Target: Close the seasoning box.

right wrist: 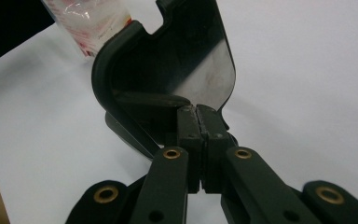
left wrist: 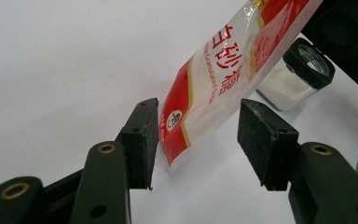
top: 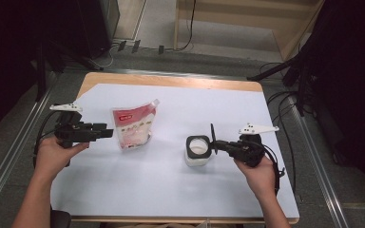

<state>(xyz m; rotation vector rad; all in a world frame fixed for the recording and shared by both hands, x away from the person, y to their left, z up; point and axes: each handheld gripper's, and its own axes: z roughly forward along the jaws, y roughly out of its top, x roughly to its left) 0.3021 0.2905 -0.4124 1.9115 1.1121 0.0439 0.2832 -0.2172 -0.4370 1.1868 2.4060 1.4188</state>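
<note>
While the right gripper (top: 215,142) has its jaws closed on the raised black lid (right wrist: 168,70) of the jar (top: 197,151), the lid hides the jar's contents in the right gripper view. Farther left on the tabletop (top: 171,190), the left gripper (left wrist: 198,140) jaws stand open around the sugar pouch (left wrist: 223,79), whose top is cut off. Its label reads "Granulated"; its long axis runs away from the jaws.

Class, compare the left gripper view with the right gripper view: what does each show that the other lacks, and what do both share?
Left gripper view: open jaws around the red and white bag's bottom corner, pads not pressing it, and a black-rimmed jar of white powder. Right gripper view: the right gripper shut on the edge of a black lid. Both: the bag and the white table cover.
</note>
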